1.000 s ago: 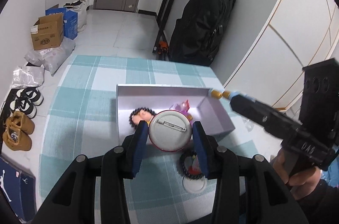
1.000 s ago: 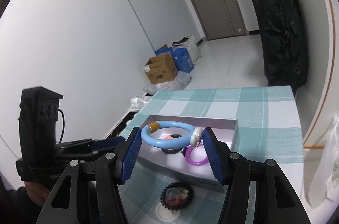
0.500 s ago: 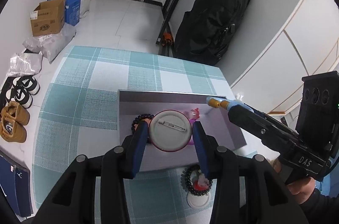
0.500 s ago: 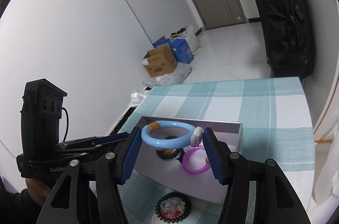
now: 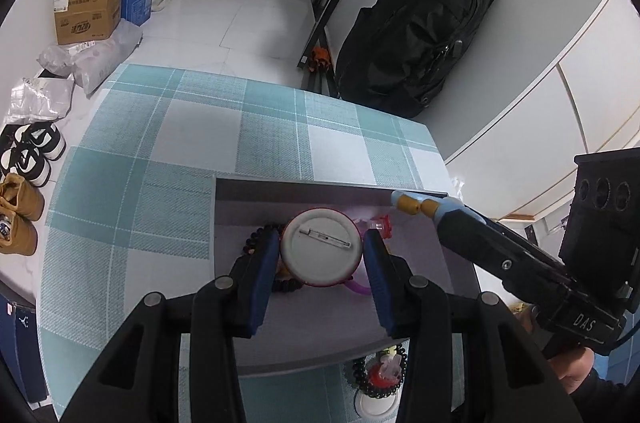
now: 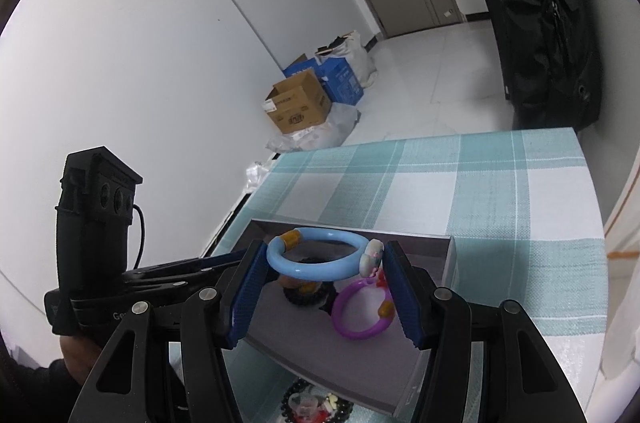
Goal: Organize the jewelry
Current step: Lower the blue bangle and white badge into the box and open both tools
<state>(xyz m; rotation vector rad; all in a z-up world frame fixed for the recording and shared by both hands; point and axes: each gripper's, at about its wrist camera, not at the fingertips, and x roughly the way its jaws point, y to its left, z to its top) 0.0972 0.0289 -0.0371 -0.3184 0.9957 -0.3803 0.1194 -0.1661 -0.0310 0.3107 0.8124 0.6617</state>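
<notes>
Both tongs have moved forward over the grey box since a second ago, so the beaded bracelet on the checked surface now lies behind them, by the box's near wall. Left tongs point down into the box, clamped on a round pin badge, back side up. Right tongs reach in from the box's right edge, gripping a blue bangle held level above a purple bangle and a dark bracelet inside.
</notes>
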